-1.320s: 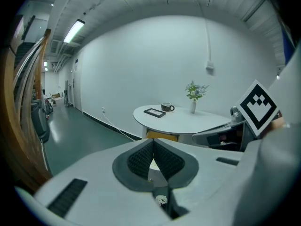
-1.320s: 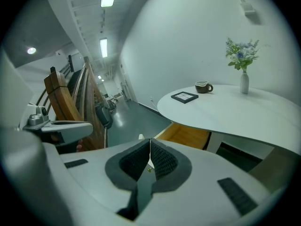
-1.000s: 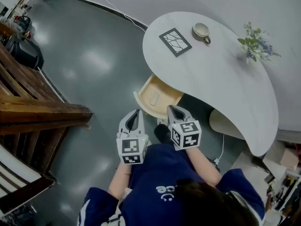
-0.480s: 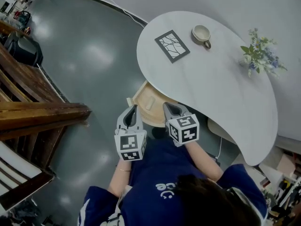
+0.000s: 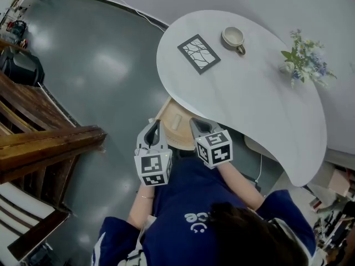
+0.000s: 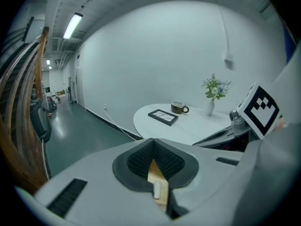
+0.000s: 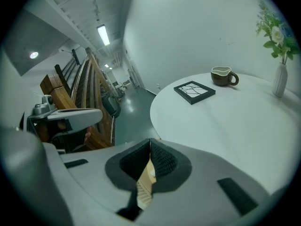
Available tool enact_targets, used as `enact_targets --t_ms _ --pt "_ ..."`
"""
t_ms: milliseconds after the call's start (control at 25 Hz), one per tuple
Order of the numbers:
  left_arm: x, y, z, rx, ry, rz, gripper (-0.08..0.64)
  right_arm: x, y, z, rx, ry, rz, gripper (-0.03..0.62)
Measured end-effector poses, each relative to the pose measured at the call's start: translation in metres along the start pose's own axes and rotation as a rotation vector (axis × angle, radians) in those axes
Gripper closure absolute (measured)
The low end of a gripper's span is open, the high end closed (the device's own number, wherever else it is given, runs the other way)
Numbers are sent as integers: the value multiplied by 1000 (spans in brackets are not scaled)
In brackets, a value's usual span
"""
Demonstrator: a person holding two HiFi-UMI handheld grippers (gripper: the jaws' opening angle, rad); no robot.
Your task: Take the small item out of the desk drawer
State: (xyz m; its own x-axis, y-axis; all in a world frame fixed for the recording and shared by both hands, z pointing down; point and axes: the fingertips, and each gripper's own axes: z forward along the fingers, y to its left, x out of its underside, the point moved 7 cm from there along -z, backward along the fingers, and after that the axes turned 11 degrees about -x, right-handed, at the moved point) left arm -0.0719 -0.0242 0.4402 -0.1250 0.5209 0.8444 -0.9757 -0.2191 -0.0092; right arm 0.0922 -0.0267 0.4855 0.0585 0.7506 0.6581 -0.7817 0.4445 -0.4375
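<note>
An open wooden drawer [image 5: 169, 127] juts out from under the near edge of the white table [image 5: 260, 98]. A small white item [image 5: 177, 121] lies inside it. My left gripper [image 5: 152, 127] hangs over the drawer's left edge, its jaws shut with nothing between them. My right gripper [image 5: 196, 123] is over the drawer's right side, also shut and empty. In the left gripper view the left gripper [image 6: 153, 141] looks down on the small white item [image 6: 157, 190] and the drawer floor [image 6: 154, 173]. Below the right gripper [image 7: 150, 141], the right gripper view shows a strip of the drawer [image 7: 141, 192].
On the table stand a framed picture [image 5: 198, 53], a cup [image 5: 233, 37] and a vase of flowers [image 5: 302, 61]. Dark wooden stairs [image 5: 50, 143] rise at the left over grey floor. A cable [image 5: 138, 13] runs along the wall.
Both grippers have moved forward towards the drawer and now reach over its near edge. Their jaws have stayed shut.
</note>
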Motion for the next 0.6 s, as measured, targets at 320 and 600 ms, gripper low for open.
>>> enact_targets --t_ms 320,600 --pt "-9 12 12 69 -1 38 557 -1 6 22 14 47 69 529" --pt "-2 23 15 78 24 38 557 10 5 52 0 112 137 447"
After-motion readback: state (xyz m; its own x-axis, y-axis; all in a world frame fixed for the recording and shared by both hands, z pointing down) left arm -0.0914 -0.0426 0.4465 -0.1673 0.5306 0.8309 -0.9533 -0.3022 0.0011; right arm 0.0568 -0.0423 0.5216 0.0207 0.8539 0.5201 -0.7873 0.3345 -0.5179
